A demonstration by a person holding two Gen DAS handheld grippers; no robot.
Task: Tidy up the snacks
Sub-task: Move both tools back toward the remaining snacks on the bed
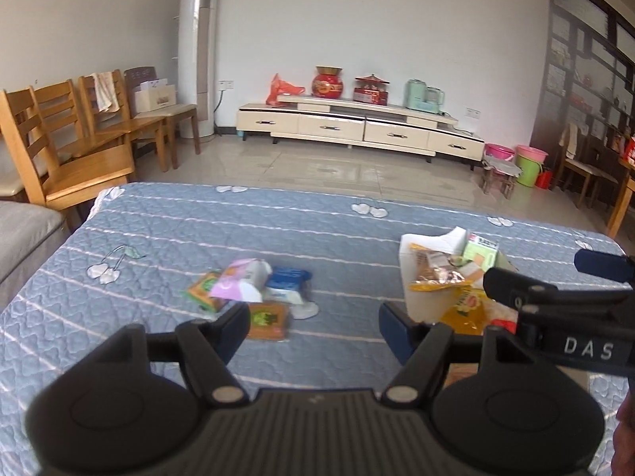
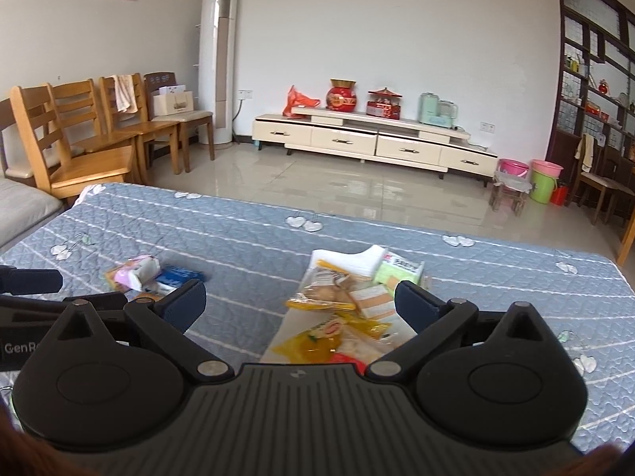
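A blue quilted table cover (image 1: 166, 238) bears two groups of snacks. A loose pile lies centre-left: a pink packet (image 1: 234, 283), a blue-and-white packet (image 1: 287, 283), an orange-green packet (image 1: 202, 291) and a brown-orange packet (image 1: 268, 319). A white bag (image 1: 412, 277) on the right holds several snacks, among them a yellow packet (image 1: 462, 309) and a light green box (image 1: 480, 254). My left gripper (image 1: 313, 327) is open and empty, above the cover just before the loose pile. My right gripper (image 2: 299, 303) is open and empty, over the white bag (image 2: 333, 258) and its yellow packet (image 2: 313, 345). The loose pile (image 2: 139, 273) lies to its left.
Wooden chairs (image 1: 79, 139) stand beyond the table's left corner, beside a grey sofa edge (image 1: 24, 234). A cream TV cabinet (image 1: 357, 127) lines the far wall, past a tiled floor. A tall white air conditioner (image 1: 197, 55) stands in the corner. Buckets (image 1: 530, 164) sit at right.
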